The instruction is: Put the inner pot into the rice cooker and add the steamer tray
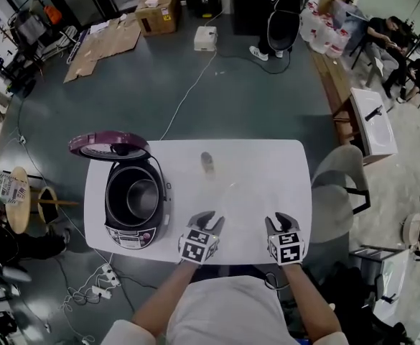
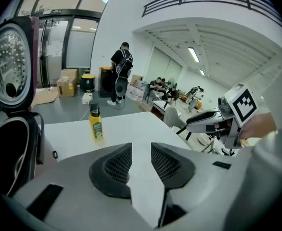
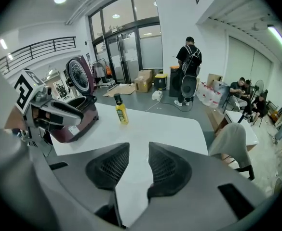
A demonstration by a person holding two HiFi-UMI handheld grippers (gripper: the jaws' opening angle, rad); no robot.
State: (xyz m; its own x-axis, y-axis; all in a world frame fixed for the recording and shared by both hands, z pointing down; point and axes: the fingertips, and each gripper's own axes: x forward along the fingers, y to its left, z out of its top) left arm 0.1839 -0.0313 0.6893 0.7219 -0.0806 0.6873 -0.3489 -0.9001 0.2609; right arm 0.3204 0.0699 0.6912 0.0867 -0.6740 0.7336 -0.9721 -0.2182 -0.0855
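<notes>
Seeing into the rice cooker [image 1: 111, 192] needs head view.

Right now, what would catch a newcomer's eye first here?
The rice cooker at the left end of the white table, its maroon lid standing open. A small yellow bottle stands mid-table; the left gripper and right gripper hover open and empty near its front edge.

The right hand-held gripper [image 3: 139, 153] has its jaws apart, and between them only the white worktop [image 3: 174, 124] shows. From the jaws, a yellow bottle [image 3: 121, 110] stands upright at 11 o'clock. At 10 o'clock is the rice cooker [image 3: 85, 122] with its lid [image 3: 79, 76] raised, partly behind the left hand-held gripper [image 3: 68, 112]. A chair [image 3: 232, 138] stands at 3 o'clock.
</notes>
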